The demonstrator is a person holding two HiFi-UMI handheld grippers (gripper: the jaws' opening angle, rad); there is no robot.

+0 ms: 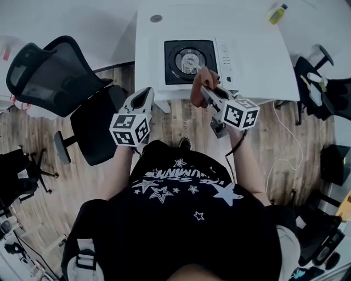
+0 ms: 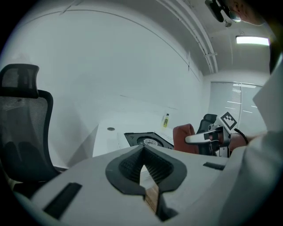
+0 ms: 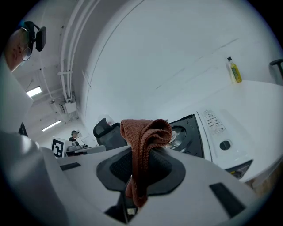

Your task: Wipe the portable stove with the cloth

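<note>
The portable stove point(image 1: 189, 60) has a black burner top and a white control panel; it sits on the white table point(image 1: 252, 33). My right gripper point(image 1: 204, 89) hovers over the table's near edge just in front of the stove, shut on a reddish-brown cloth point(image 1: 206, 80). In the right gripper view the cloth point(image 3: 143, 137) is bunched between the jaws of the right gripper point(image 3: 140, 159), with the stove point(image 3: 190, 132) beyond. My left gripper point(image 1: 147, 91) hangs left of it, off the table, shut and empty. In the left gripper view the left gripper point(image 2: 142, 152) points toward the stove point(image 2: 148, 140) and the cloth point(image 2: 183, 137).
A black mesh office chair point(image 1: 60, 82) stands left of the table over the wooden floor. A yellow bottle point(image 1: 278, 13) stands at the table's far right. More dark chairs point(image 1: 321, 82) are to the right. A white cable point(image 1: 285, 137) trails across the floor.
</note>
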